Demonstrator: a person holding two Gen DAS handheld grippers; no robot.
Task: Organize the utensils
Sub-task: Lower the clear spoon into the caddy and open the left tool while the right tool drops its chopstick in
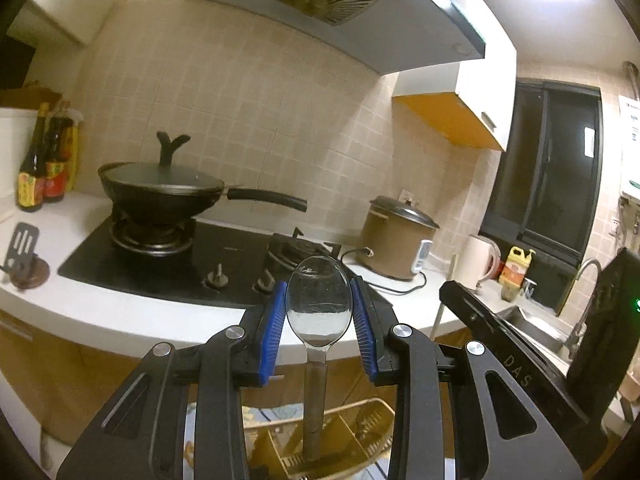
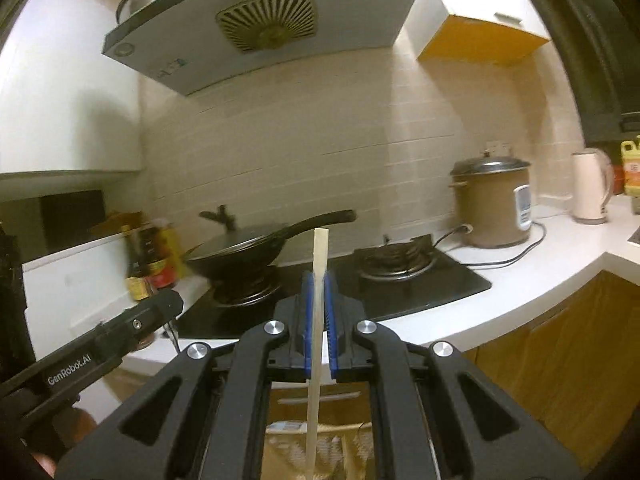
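Observation:
My left gripper [image 1: 319, 300] is shut on a metal spoon [image 1: 319, 304], its blue pads against the sides of the bowl. The spoon stands upright and its handle reaches down into a beige compartmented utensil holder [image 1: 372, 420] below. My right gripper [image 2: 319, 280] is shut on a pale chopstick [image 2: 318, 320] held upright; its lower end hangs over the same beige holder [image 2: 352, 444]. The right gripper's body shows at the right in the left wrist view [image 1: 520, 360], and the left gripper's body shows at the lower left in the right wrist view [image 2: 100, 344].
A white counter [image 1: 120, 312] carries a black gas hob [image 1: 208, 256] with a lidded wok [image 1: 160, 188]. Sauce bottles [image 1: 44, 160] stand at the left, a spatula [image 1: 22, 248] near them. A brown rice cooker [image 1: 394, 236], a kettle [image 1: 482, 260] and a sink [image 1: 536, 324] lie to the right.

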